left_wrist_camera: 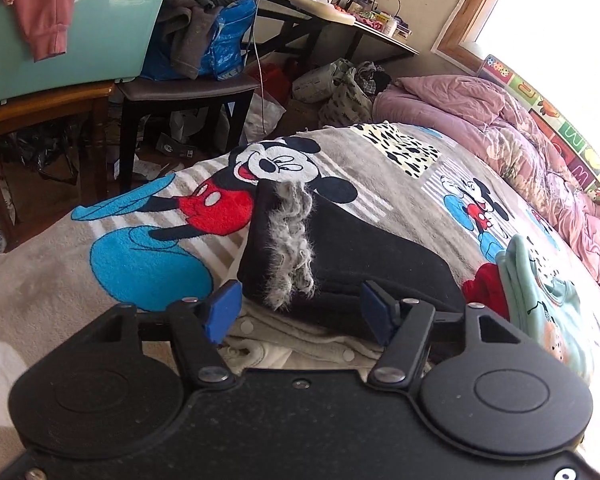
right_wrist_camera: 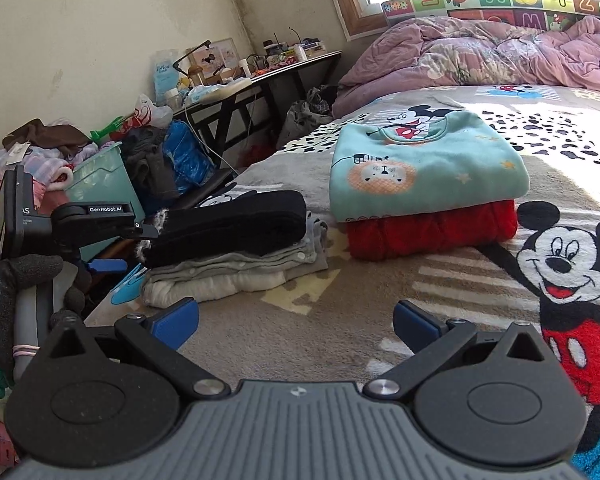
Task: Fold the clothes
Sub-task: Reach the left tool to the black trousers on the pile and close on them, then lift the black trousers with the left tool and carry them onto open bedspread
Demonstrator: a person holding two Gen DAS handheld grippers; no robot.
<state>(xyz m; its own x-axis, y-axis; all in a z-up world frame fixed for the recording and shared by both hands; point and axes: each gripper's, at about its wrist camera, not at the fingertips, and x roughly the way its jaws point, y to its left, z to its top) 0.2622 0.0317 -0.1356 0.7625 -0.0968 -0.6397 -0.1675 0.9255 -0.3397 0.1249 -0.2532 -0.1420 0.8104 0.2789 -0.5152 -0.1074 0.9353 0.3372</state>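
- My left gripper (left_wrist_camera: 300, 312) tilts downward at the near end of the folded black garment (left_wrist_camera: 340, 248); its blue pads stand apart on either side of that end, not pressing it.
- In the right wrist view my gloved left hand (right_wrist_camera: 16, 284) wraps the grey handle at the bed's left edge.
- The black garment tops a stack of folded pale grey clothes (right_wrist_camera: 236, 272) near the left edge of the Mickey Mouse blanket (right_wrist_camera: 340, 320).
- My right gripper (right_wrist_camera: 296, 320) angles down over bare blanket, its pads spread wide with nothing between them.
- A folded mint sweatshirt (right_wrist_camera: 420, 168) lies on a folded red garment (right_wrist_camera: 432, 232), just beside the grey stack, toward the pink quilt (right_wrist_camera: 500, 48).
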